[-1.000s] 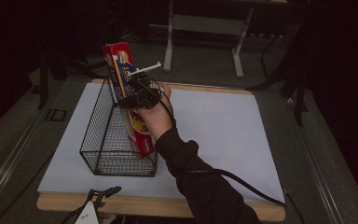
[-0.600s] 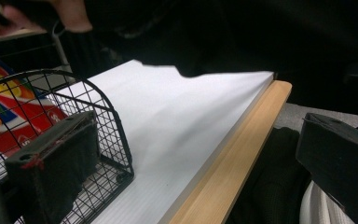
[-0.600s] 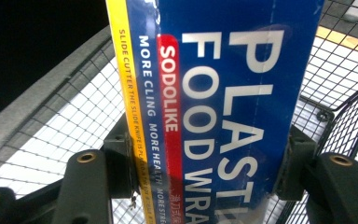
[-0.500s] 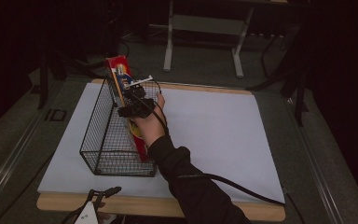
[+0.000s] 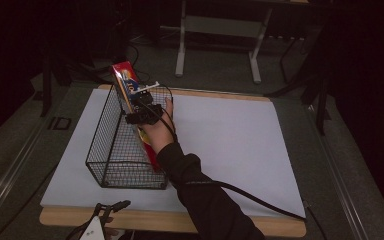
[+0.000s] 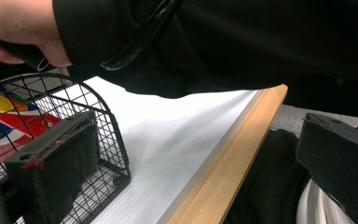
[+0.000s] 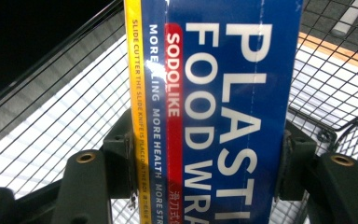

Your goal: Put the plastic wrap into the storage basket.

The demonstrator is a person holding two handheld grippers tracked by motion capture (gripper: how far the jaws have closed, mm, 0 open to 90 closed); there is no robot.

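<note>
While the right gripper clamps the long box of plastic food wrap between its two jaws, one pad pressed on each narrow side, the box stands tilted inside the wire basket, lower end down near the basket floor, upper end poking out above the rim past the fingers. Step in hand looks like lowering the box into the basket, approx. most of the way there. Next move, I'd judge: ease it down flat w/o snagging the mesh, then spread the jaws & lift clear; the basket is light and could shift. The left gripper hangs off the near table edge, jaws apart, nothing between them. Vs. the earlier frames: the hand has moved down & toward the person, the box sits lower & deeper in the basket; basket itself hasn't moved.
</note>
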